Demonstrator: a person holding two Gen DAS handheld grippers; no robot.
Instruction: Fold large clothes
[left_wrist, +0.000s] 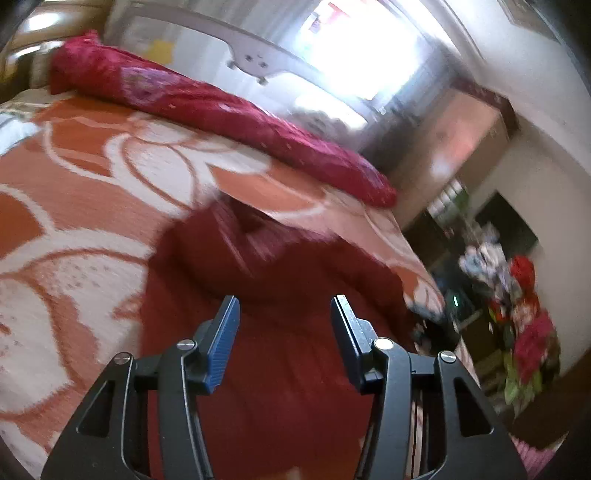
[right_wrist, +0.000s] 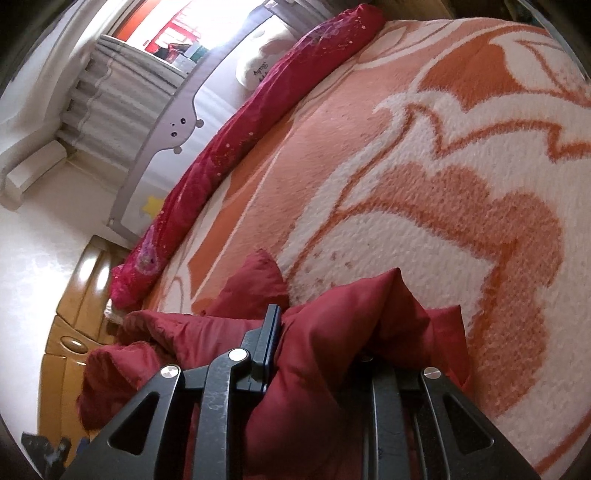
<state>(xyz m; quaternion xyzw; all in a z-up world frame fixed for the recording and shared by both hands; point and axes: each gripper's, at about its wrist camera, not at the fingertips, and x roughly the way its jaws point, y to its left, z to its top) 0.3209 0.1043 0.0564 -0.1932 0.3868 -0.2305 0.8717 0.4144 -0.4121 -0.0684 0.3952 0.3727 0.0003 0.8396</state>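
A dark red padded jacket (left_wrist: 269, 295) lies on the orange and white blanket (left_wrist: 74, 206) of a bed. In the left wrist view my left gripper (left_wrist: 284, 310) hangs above it with its jaws apart and nothing between the blue pads; the picture is blurred. In the right wrist view my right gripper (right_wrist: 317, 332) is shut on a thick bunch of the same jacket (right_wrist: 332, 332). The cloth bulges over the jaws and hides the right finger; only the left finger (right_wrist: 271, 332) shows. More of the jacket trails off to the left.
A long crimson bolster (left_wrist: 207, 110) (right_wrist: 240, 158) lies along the far side of the bed, with a grey bed rail (right_wrist: 177, 125) behind it. A wooden headboard (right_wrist: 70, 325) is at the left. Beyond the bed's edge stands a heap of coloured clothes (left_wrist: 517, 314).
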